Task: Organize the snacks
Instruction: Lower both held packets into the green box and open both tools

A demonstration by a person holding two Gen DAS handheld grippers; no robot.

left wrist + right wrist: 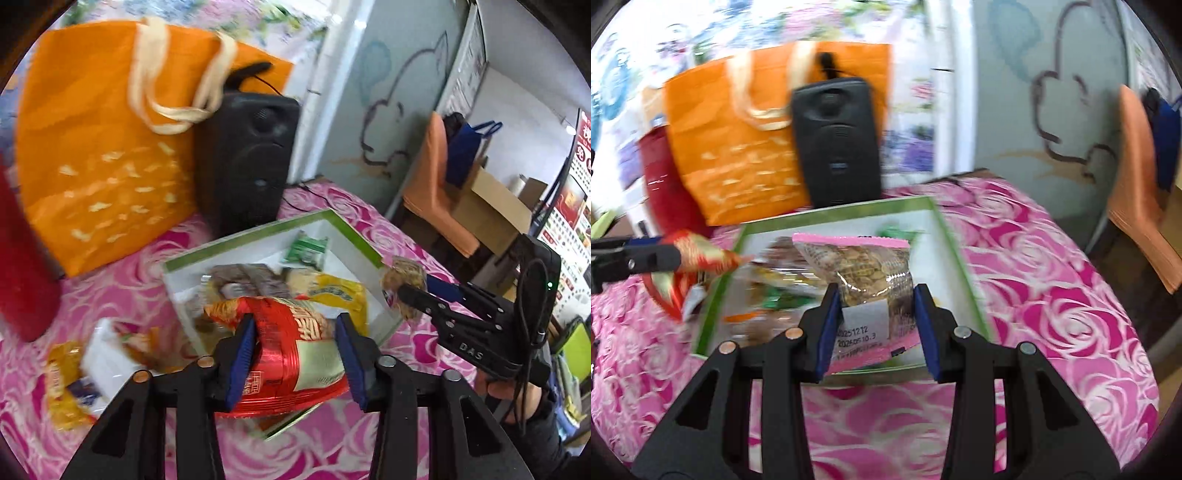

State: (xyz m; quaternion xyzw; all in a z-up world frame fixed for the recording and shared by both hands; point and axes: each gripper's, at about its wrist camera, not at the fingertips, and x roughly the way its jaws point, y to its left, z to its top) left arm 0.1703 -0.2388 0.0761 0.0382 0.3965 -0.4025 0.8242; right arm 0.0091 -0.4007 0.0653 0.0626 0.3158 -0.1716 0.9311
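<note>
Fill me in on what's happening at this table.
A person with a gripper in each hand is sorting snacks into a green-rimmed box on the pink rose tablecloth. The left gripper is shut on a red and gold snack packet, the right gripper on a clear pink-edged packet. Both packets hang over the box, which already holds several. More lie loose beside it.

On the table [1052,280], the tray [955,240] of snacks lies before the speaker [836,144] and tote bag [738,147].
</note>
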